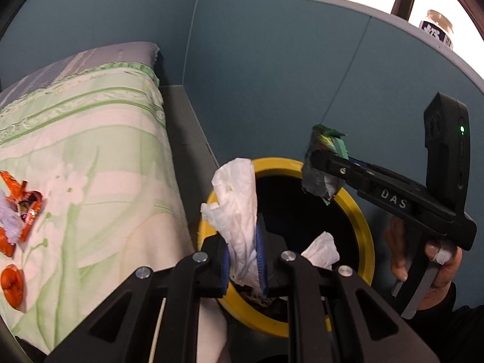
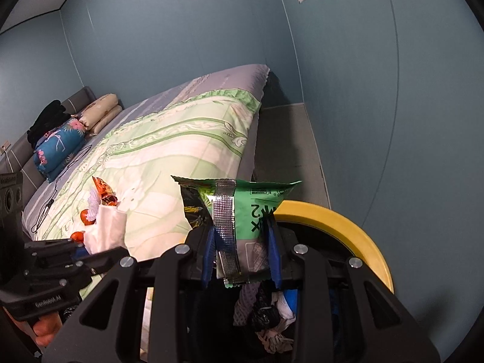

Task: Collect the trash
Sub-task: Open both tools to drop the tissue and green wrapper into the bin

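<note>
Paper-thin and limp, the crumpled tissue [image 1: 239, 220] is pinched tight in the left gripper [image 1: 243, 267] jaws at the yellow-rimmed bin's [image 1: 361, 230] nine o'clock edge, while the right gripper [image 2: 242, 254] jaws clamp a light, crinkly green wrapper [image 2: 242, 211] mid-body above it.

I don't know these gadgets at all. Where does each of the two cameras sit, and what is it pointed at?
Left wrist: sits on the left gripper, aimed down at the yellow-rimmed bin; its fingers clamp a white tissue; the person's other hand shows.
Right wrist: sits on the right gripper, facing along the bed; its fingers pinch a green snack wrapper.
Shared: bin, bed, both grippers, orange wrapper.
</note>
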A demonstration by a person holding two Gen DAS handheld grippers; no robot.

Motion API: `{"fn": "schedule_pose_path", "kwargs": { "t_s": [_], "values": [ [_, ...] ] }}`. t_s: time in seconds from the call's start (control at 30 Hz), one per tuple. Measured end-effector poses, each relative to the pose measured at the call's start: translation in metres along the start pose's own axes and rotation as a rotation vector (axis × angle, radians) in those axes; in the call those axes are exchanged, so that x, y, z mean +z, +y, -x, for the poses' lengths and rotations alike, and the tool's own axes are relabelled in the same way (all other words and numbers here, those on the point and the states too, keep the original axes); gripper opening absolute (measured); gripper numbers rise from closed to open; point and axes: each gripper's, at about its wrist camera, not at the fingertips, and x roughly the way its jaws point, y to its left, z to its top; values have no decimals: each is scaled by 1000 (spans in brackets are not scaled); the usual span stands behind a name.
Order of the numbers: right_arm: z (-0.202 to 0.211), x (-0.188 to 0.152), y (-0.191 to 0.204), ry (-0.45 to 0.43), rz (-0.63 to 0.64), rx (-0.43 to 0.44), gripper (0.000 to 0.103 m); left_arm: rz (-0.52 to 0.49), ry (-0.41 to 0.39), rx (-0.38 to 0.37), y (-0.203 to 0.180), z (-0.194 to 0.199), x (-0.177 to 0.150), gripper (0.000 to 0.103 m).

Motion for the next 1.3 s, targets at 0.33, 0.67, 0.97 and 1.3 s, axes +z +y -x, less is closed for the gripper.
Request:
{"fn": "schedule_pose_path", "kwargs": {
  "t_s": [0.33, 0.67, 0.97, 1.3],
  "values": [
    [-13, -4, -14, 49, -49, -14, 28, -7, 53, -11, -8, -19, -10, 13],
    [-14, -8, -22, 65, -70, -31, 44, 5, 57, -23, -7, -17, -12, 22],
    [-10, -7, -26, 48, -99, -36, 55, 24, 24, -35, -3, -2, -12, 51],
    [-2, -2, -17, 16, -85, -14, 55, 42, -32, 15, 14, 24, -6, 51]
  ]
}}
